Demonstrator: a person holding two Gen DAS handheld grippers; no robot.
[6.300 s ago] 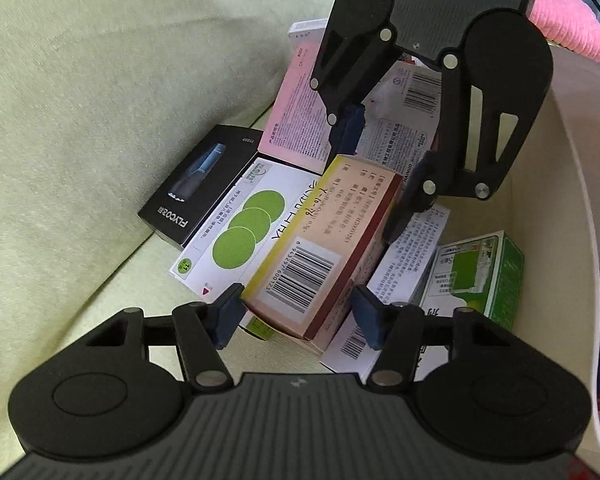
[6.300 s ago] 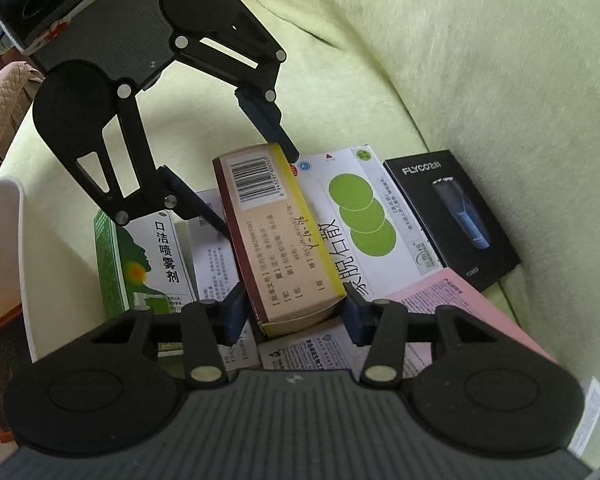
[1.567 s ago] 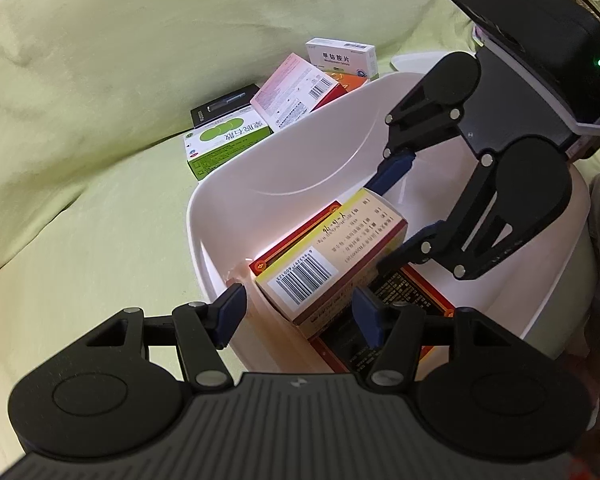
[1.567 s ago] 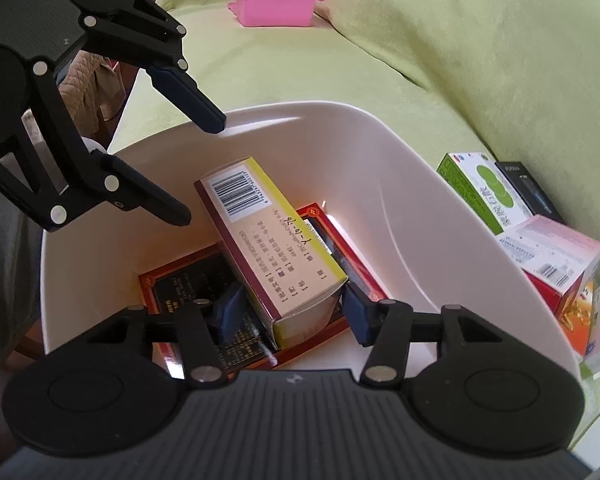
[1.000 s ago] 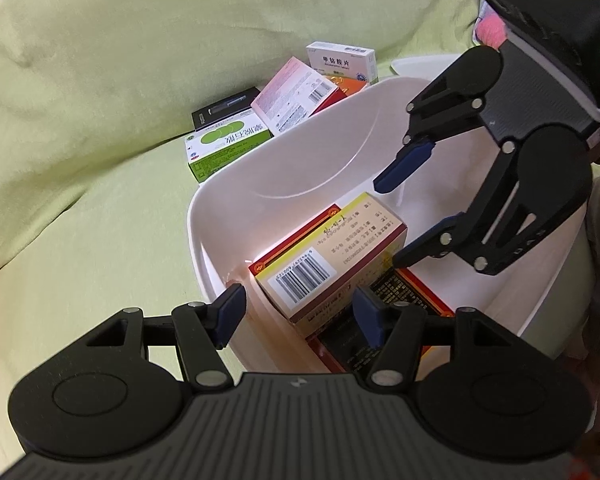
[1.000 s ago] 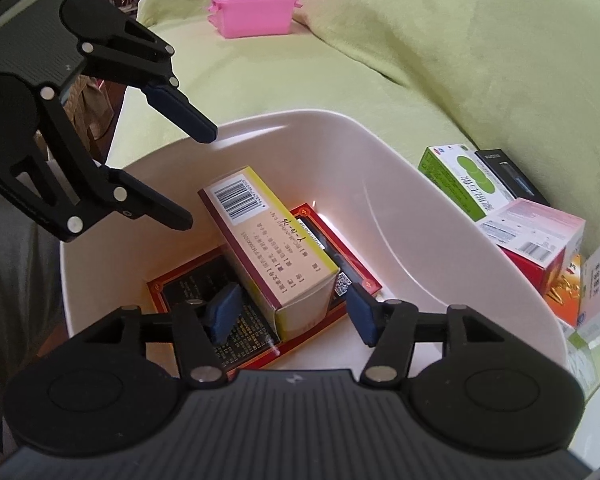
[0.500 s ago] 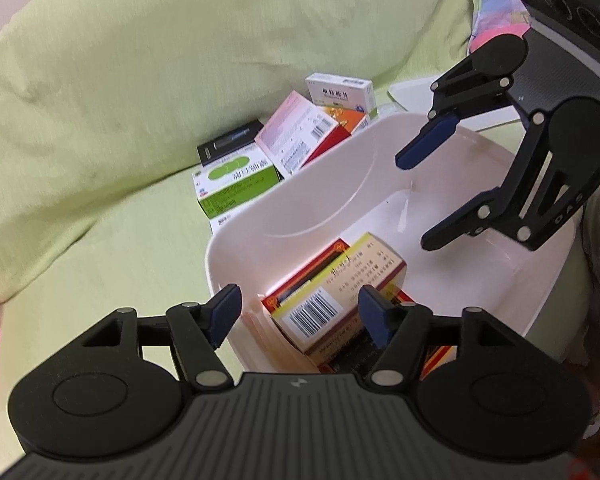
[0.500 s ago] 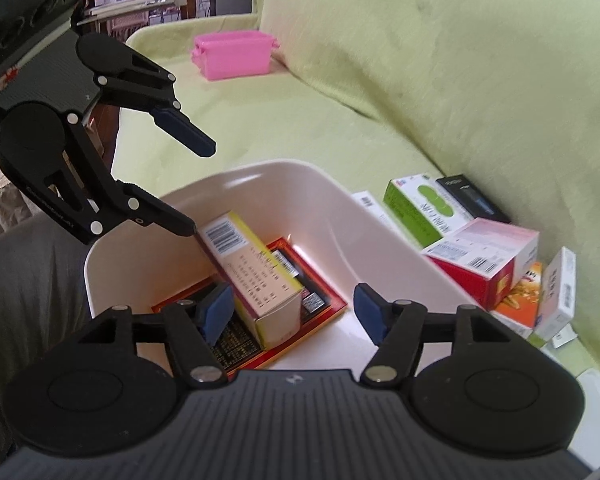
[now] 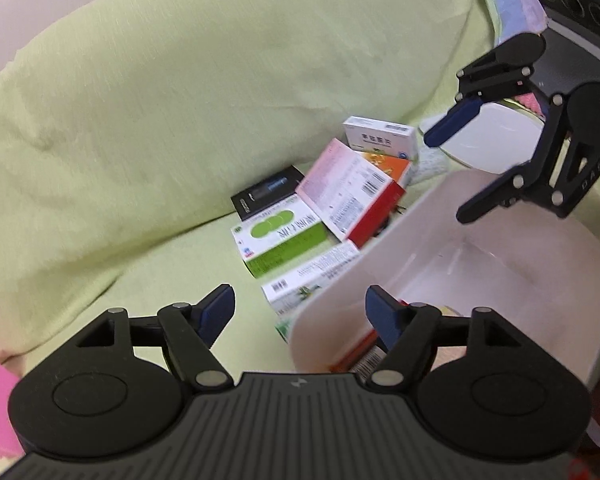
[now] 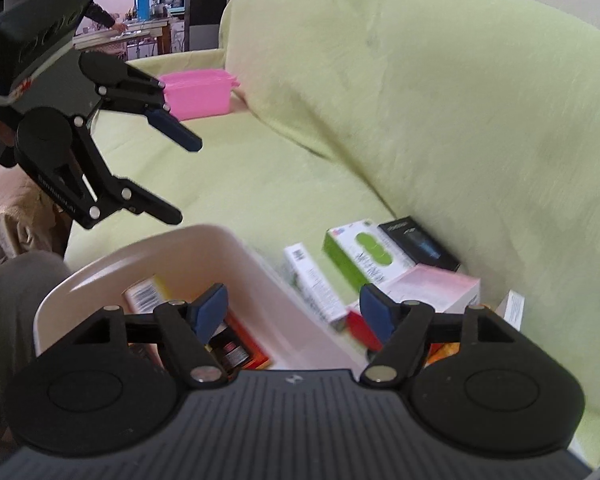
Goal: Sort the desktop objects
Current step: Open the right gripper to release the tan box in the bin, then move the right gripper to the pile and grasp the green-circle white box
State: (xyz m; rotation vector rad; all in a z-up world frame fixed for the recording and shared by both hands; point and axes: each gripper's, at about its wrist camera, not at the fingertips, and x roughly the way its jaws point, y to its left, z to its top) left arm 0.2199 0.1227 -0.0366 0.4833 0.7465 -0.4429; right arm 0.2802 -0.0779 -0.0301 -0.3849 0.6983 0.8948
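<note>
Both grippers are hanging wide apart and empty, lifted clear above the white bin (image 10: 260, 276): left gripper (image 9: 300, 312), right gripper (image 10: 292, 310). The yellow box (image 10: 146, 294), released, is now lying inside it.

I'm working on a sofa (image 10: 260, 184) draped all over in a pale yellow-green cover, its back cushion (image 9: 204, 80) bulging up big and soft. Past the far armrest there's a kitchen area: a cluttered counter (image 10: 116, 38), a blue jug (image 10: 141, 0), a dark cabinet (image 10: 206, 4) and pinkish walls. Daylight's soft and even.
</note>
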